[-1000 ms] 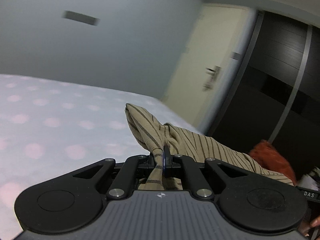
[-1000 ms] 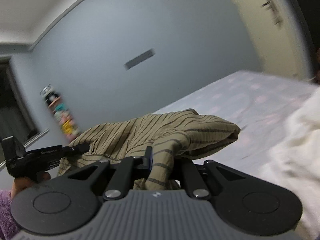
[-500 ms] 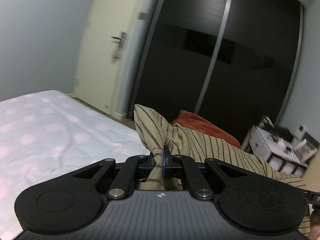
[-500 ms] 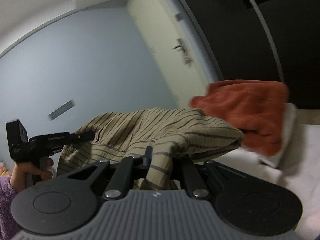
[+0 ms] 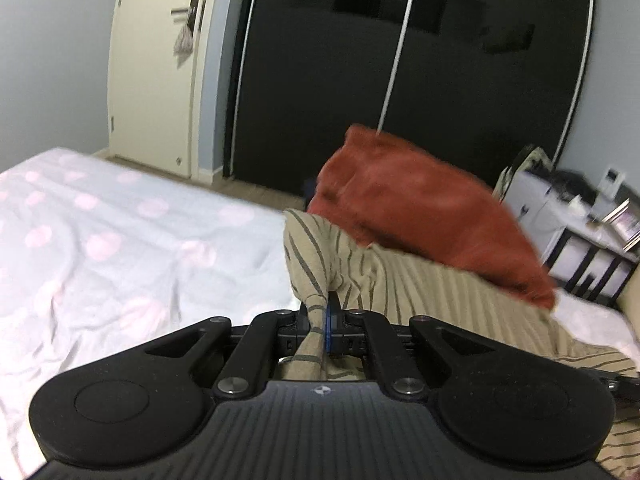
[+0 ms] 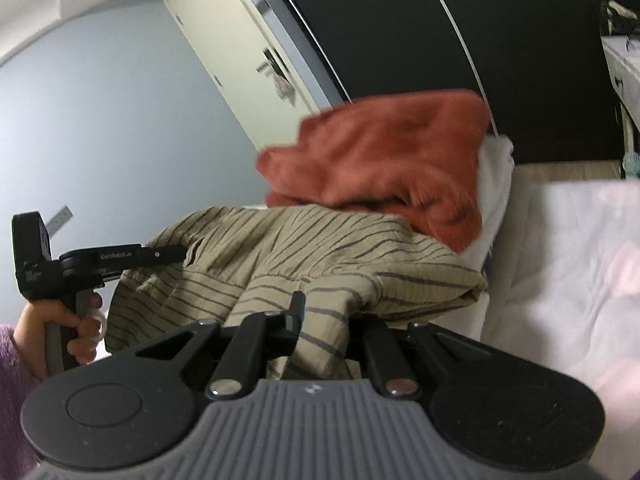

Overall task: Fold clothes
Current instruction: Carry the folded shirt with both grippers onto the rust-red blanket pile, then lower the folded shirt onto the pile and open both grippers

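Bed [image 5: 100, 240]: wrinkled white sheet, pale pink dots; dark sliding wardrobe [image 5: 400, 60] behind. Tan striped garment [image 6: 320, 256], thin and creased, held above bed, left gripper [image 5: 325, 320] and right gripper [image 6: 320, 316] both pinching it. Fuzzy rust-orange cloth [image 5: 420, 208] beyond.

Both wrist views closely share the striped garment [image 5: 420, 292].

We see a cream door [image 5: 156, 68] at upper left, a black sliding wardrobe [image 5: 400, 72] across the top, and a white shelf unit [image 5: 580, 220] at right.
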`<state>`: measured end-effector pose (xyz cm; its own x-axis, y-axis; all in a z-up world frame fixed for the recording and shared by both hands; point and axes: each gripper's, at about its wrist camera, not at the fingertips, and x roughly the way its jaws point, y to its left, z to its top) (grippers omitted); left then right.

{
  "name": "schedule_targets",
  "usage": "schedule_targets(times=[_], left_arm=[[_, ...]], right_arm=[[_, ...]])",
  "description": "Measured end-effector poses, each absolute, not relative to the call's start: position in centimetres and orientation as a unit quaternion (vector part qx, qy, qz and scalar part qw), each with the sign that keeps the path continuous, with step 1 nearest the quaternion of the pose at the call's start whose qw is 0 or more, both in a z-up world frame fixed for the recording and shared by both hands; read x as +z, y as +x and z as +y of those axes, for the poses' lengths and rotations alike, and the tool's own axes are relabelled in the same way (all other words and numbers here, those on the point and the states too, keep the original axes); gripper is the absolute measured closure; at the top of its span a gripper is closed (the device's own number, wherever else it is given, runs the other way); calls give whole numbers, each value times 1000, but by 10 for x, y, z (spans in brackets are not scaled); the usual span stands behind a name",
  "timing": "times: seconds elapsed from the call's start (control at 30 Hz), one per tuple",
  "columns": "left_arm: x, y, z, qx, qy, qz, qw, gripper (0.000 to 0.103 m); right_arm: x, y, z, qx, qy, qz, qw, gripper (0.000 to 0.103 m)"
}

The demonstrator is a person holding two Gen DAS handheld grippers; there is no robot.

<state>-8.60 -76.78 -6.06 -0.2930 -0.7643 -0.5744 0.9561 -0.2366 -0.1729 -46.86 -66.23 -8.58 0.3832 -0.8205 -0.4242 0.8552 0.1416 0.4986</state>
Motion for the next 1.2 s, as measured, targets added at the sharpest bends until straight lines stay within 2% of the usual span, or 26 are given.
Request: schedule_targets(times=[0.3,0.6,0.8,0.87,0.9,1.03,1.2], left_arm=[[-109,-66,-801,-752,224,280,554,100],[-133,-61,-814,-744,230,304,549,100],[-119,-65,-807,-736,245,290,560,99],[-111,-66,-803,-732,247,285,568,95],[-106,-65,-801,-728,247,283,573,92],[-89,-62,-789,-709,253,274,598,85],[-66,-63,-771,-679,272,252,634,85]], right_arm=[[-143,-465,-694,-545,407,71,730,93],[-161,-463,-707,-537,429,82,722,93],[-150,-465,-703,-546,430,87,714,87],[-145,-470,-699,-552,431,84,709,81],[-143,-473,-696,-555,432,84,706,74],[-139,-488,-682,-570,435,93,690,73],[-132,-506,-667,-585,442,102,672,69]])
